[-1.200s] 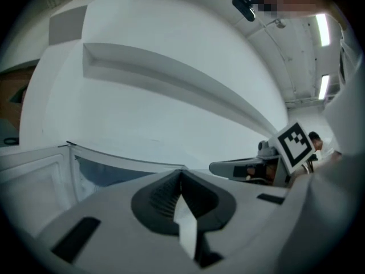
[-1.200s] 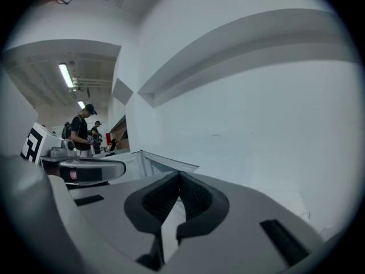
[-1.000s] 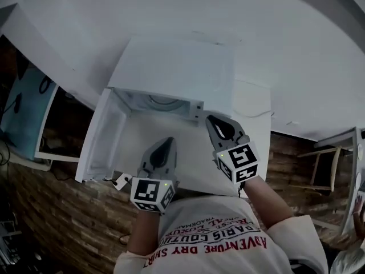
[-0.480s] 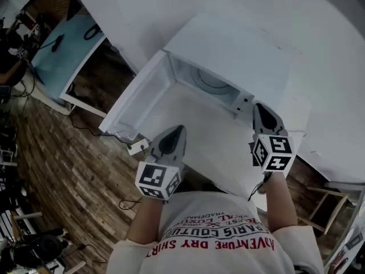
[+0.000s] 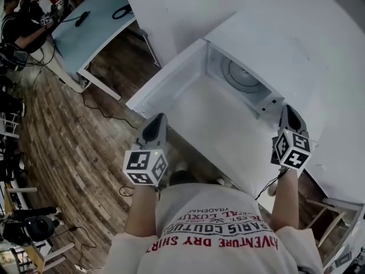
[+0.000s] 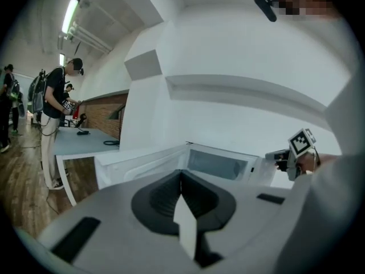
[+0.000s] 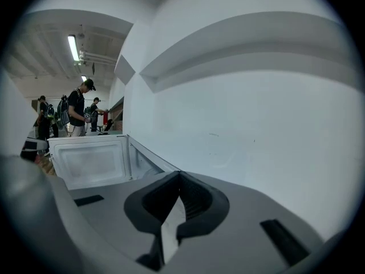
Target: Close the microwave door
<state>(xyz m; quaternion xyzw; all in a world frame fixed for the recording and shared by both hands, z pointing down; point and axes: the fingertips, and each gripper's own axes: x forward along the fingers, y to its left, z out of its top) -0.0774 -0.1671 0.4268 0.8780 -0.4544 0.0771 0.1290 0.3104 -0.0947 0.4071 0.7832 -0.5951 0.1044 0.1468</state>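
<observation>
The white microwave stands on a white counter against the wall. Its door is swung wide open to the left, and the cavity with its round turntable shows. My left gripper is shut with nothing in it, just short of the door's free end. In the left gripper view the door and cavity lie beyond the left gripper. My right gripper is shut and holds nothing, at the microwave's right front corner. The right gripper view shows the door's inner face past the right gripper.
A light blue table stands to the left on the wooden floor, with a person beside it. Cables lie on the floor. A white wall with a ledge rises behind the microwave. My right gripper also shows in the left gripper view.
The head view has swung, so the microwave now sits upper right. My left gripper moved left to the door's free end; my right gripper moved right to the microwave's right side. Both stay shut.
</observation>
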